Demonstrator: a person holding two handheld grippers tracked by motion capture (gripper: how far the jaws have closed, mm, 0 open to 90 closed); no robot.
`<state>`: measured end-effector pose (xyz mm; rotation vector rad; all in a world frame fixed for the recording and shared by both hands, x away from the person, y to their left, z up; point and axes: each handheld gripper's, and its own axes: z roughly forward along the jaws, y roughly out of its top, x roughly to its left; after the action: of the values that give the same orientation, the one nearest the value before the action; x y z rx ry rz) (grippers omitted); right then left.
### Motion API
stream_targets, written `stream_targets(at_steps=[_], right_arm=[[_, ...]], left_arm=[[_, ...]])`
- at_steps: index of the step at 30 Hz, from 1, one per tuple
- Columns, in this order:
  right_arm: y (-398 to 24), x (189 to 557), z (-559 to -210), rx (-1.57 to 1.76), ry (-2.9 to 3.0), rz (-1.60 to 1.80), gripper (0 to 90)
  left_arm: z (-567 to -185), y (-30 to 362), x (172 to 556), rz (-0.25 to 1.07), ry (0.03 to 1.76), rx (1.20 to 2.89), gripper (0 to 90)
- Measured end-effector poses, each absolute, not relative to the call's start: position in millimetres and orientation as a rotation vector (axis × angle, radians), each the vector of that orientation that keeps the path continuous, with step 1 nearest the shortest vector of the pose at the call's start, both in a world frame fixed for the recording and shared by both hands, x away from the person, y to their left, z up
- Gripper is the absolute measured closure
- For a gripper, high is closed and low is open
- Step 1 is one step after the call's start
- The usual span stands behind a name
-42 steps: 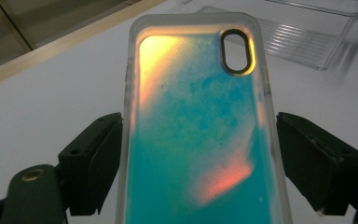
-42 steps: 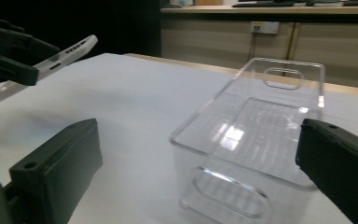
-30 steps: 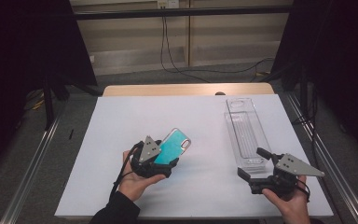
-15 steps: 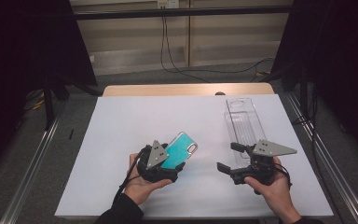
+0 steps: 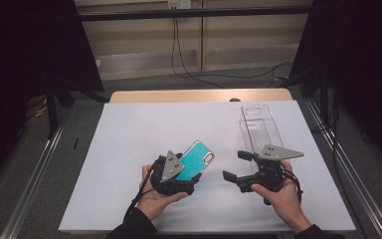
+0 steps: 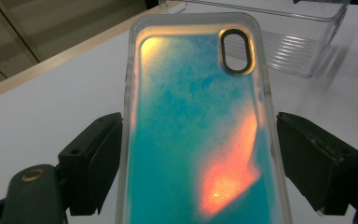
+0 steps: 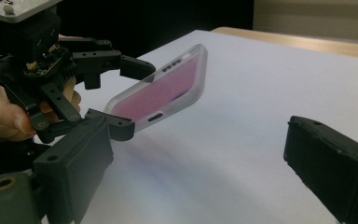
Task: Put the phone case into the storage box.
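Note:
A teal phone case (image 5: 197,158) with a clear rim is held up off the white table, tilted, with my left gripper (image 5: 188,172) shut on its long edges. In the left gripper view the case (image 6: 196,130) stands between the two black jaws, its camera cutout at the far end. My right gripper (image 5: 235,165) is level with it on the right, open, its jaws turned left toward the case with nothing between them. The right gripper view has the case (image 7: 163,91) ahead and left, gripped by the left gripper (image 7: 130,98), beyond my right gripper's (image 7: 205,163) wide jaws.
A clear plastic box (image 5: 259,127) lies lengthwise at the right back of the white table sheet (image 5: 139,129); its corner also appears in the left gripper view (image 6: 284,42). A wooden table edge (image 5: 179,95) runs along the back. Metal rails flank both sides.
My right gripper has moved left from beside the clear box toward the phone case and now points at it. The left gripper has shifted slightly right, still holding the case.

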<state>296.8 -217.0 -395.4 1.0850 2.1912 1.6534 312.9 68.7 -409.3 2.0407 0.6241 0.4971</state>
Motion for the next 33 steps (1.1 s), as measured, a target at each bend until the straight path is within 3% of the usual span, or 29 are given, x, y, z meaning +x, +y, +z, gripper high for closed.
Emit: stream_targets(at_steps=[18, 33], right_arm=[[-209.1, 307.8, -387.9, 1.178, 2.406, 1.503, 18.6], [-208.7, 317.8, -373.1, 1.309, 2.353, 1.433, 36.5]], left_arm=[[-405.2, 50.2, 309.4, 0.519, 0.582, 2.013, 17.3], [-406.0, 33.7, 309.8, 0.560, 0.565, 1.997, 17.4]])
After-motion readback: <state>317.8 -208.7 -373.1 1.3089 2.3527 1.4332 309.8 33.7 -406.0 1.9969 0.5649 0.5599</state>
